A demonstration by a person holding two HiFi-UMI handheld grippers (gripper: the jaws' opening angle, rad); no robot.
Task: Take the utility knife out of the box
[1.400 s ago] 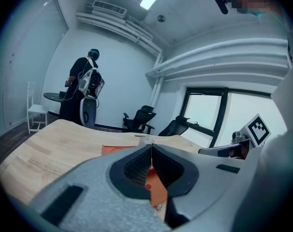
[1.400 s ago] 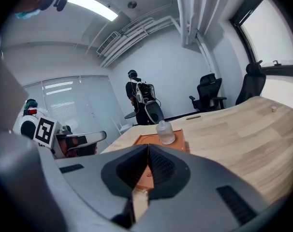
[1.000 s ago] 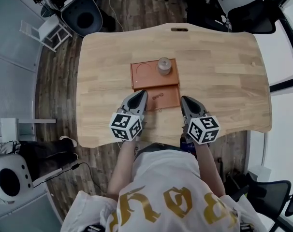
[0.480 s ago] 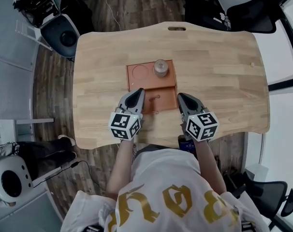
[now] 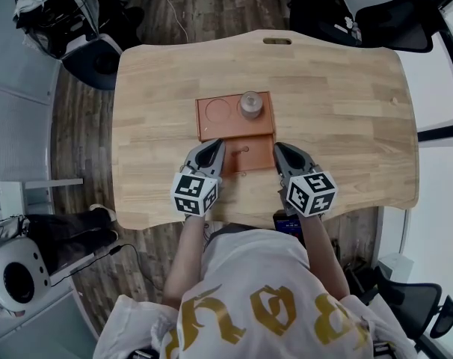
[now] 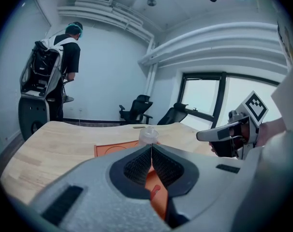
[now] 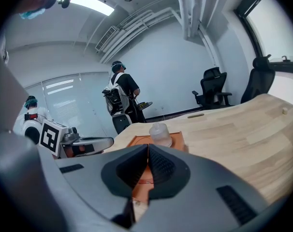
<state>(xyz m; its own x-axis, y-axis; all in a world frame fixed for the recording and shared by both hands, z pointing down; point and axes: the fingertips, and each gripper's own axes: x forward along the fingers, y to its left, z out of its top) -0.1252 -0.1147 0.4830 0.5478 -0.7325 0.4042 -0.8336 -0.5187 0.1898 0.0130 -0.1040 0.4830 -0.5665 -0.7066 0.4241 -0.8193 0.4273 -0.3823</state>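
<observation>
An orange-brown box (image 5: 228, 125) lies flat at the middle of the wooden table (image 5: 346, 126). Its near, lower section (image 5: 250, 160) holds a small orange piece (image 5: 243, 150) that I cannot identify as the knife. A clear lidded jar (image 5: 250, 103) stands on the box's far section. My left gripper (image 5: 217, 146) is shut and empty at the near section's left side, its tip over the box (image 6: 112, 149). My right gripper (image 5: 277, 149) is shut and empty at the right side. In each gripper view the jaws meet, left gripper (image 6: 151, 147) and right gripper (image 7: 148, 145), with the jar (image 7: 161, 134) beyond.
The table's near edge (image 5: 241, 219) runs just behind both grippers. Office chairs (image 5: 391, 25) stand past the far right corner, and a black wheeled machine (image 5: 92, 58) past the far left. A person with a backpack (image 7: 120, 93) stands beyond the table.
The head view has shifted slightly, so the table and box sit a little differently in frame. Both grippers stay shut beside the box's near section.
</observation>
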